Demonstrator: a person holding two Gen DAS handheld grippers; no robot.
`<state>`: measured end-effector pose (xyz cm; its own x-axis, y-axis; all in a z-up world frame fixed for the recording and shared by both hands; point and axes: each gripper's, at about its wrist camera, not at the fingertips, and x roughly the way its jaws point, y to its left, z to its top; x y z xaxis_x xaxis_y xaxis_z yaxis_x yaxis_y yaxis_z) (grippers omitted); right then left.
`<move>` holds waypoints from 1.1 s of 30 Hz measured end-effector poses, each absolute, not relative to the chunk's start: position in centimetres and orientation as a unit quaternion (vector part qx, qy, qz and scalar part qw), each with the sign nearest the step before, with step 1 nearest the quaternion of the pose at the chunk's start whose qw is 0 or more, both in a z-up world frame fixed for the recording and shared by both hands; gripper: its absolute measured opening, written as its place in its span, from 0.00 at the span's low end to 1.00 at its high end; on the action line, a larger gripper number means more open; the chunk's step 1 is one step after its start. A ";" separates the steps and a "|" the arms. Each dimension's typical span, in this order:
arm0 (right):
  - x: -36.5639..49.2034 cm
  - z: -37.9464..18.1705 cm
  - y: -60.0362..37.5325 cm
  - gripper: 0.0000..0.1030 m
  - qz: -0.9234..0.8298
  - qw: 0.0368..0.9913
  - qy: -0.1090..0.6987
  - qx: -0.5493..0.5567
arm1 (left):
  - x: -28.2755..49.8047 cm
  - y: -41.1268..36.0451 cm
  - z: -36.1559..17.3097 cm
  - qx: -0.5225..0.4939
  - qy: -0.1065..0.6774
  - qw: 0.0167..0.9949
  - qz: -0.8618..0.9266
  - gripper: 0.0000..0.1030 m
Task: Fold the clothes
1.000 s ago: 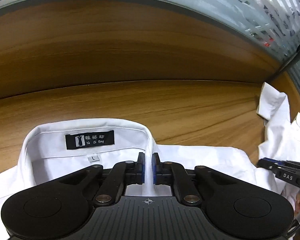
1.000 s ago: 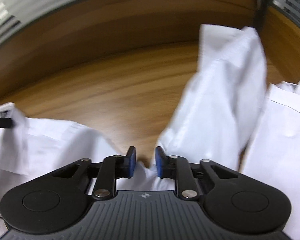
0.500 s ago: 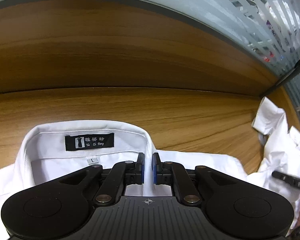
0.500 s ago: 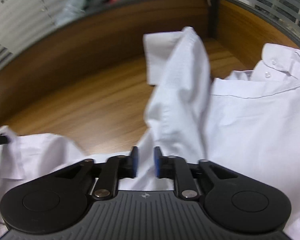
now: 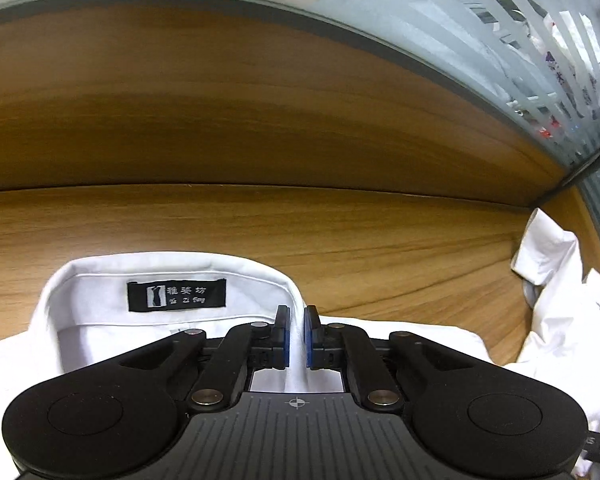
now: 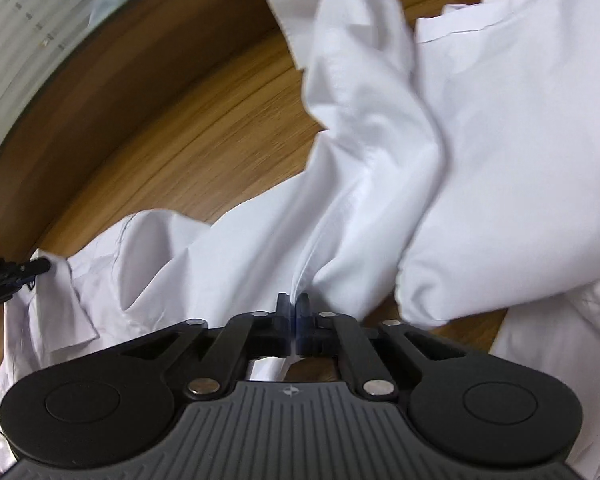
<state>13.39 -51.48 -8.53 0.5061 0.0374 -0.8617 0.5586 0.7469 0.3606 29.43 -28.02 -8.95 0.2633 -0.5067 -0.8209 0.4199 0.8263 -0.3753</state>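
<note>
Left wrist view: the left gripper (image 5: pixel 296 318) has its jaws drawn almost together on the right end of the collar (image 5: pixel 172 270) of a white shirt (image 5: pixel 412 336), a narrow strip of cloth pinched between the blue pads (image 5: pixel 285 334). The collar stands up and curves away to the left of the fingers, with a black label (image 5: pixel 176 295) sewn inside it, left of the pads. The shirt body spreads flat to the right and left beneath the gripper. At the far right a sleeve cuff (image 5: pixel 546 246) sticks up from bunched white cloth. The shirt lies on a wooden table (image 5: pixel 340 236); a wooden panel (image 5: pixel 220 100) rises behind it, and frosted striped glass (image 5: pixel 480 32) runs above that.

Right wrist view: the right gripper (image 6: pixel 293 300) is clamped tight on a fold of the shirt (image 6: pixel 240 248), the cloth rising in a ridge straight out from between the pads. A sleeve (image 6: pixel 360 92) runs up and away from the fingers to its cuff (image 6: pixel 296 4) at the top. To the right lies a wider mass of white cloth (image 6: pixel 520 120), partly under the sleeve. At the far left edge the tips of the other gripper (image 6: pixel 20 270) meet the shirt's collar end. The picture is somewhat blurred. Bare wooden table (image 6: pixel 220 120) shows left of the sleeve.
</note>
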 end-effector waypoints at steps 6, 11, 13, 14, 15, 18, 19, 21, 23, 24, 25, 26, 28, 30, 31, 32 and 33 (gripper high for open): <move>10.5 -9.8 -51.7 0.02 -0.193 0.797 0.459 0.342 | 30.1 -28.2 -9.5 -0.046 0.534 0.794 -0.287 0.08; 10.8 -8.2 -50.7 0.10 -0.189 0.817 0.459 0.294 | 30.8 -27.9 -8.9 -0.058 0.543 0.784 -0.295 0.11; 11.8 -6.5 -50.5 0.15 -0.180 0.836 0.448 0.260 | 30.6 -27.4 -8.4 -0.060 0.537 0.787 -0.298 0.13; 12.3 -5.6 -50.4 0.16 -0.175 0.845 0.442 0.243 | 30.5 -27.2 -8.1 -0.062 0.534 0.788 -0.300 0.13; 12.8 -5.0 -50.5 0.16 -0.170 0.849 0.441 0.236 | 30.3 -27.0 -7.7 -0.062 0.533 0.788 -0.303 0.17; 14.1 -3.6 -50.8 0.19 -0.163 0.858 0.433 0.224 | 29.6 -26.3 -6.7 -0.060 0.530 0.787 -0.310 0.24; 14.6 -3.3 -50.9 0.27 -0.162 0.860 0.431 0.219 | 29.3 -25.9 -6.2 -0.059 0.528 0.788 -0.312 0.27; 15.1 -2.2 -51.5 0.36 -0.162 0.867 0.423 0.207 | 28.5 -25.1 -5.5 -0.056 0.529 0.787 -0.314 0.31; 16.1 -1.3 -52.4 0.38 -0.168 0.873 0.416 0.192 | 27.8 -24.3 -4.8 -0.054 0.530 0.785 -0.317 0.33; 16.8 -1.1 -53.2 0.40 -0.173 0.875 0.414 0.182 | 27.4 -23.8 -4.5 -0.053 0.530 0.784 -0.318 0.36; 17.5 -0.8 -53.9 0.46 -0.179 0.877 0.411 0.173 | 27.0 -23.3 -4.3 -0.053 0.530 0.784 -0.318 0.38; 18.1 -0.5 -54.6 0.50 -0.185 0.879 0.408 0.164 | 26.6 -22.8 -4.0 -0.053 0.530 0.784 -0.318 0.38; 19.5 0.0 -56.0 0.57 -0.196 0.882 0.402 0.146 | 25.8 -21.8 -3.4 -0.053 0.531 0.784 -0.317 0.40; 21.2 0.2 -58.2 0.57 -0.208 0.882 0.400 0.138 | 25.1 -21.2 -3.1 -0.058 0.532 0.784 -0.314 0.40; 22.0 0.2 -59.3 0.57 -0.212 0.882 0.399 0.136 | 24.7 -20.9 -3.0 -0.061 0.533 0.784 -0.312 0.40; 22.9 0.2 -60.4 0.57 -0.214 0.882 0.398 0.134 | 24.4 -20.6 -2.8 -0.066 0.535 0.783 -0.309 0.40; 23.9 0.0 -61.3 0.57 -0.210 0.881 0.403 0.130 | 24.2 -20.4 -2.7 -0.072 0.537 0.782 -0.307 0.41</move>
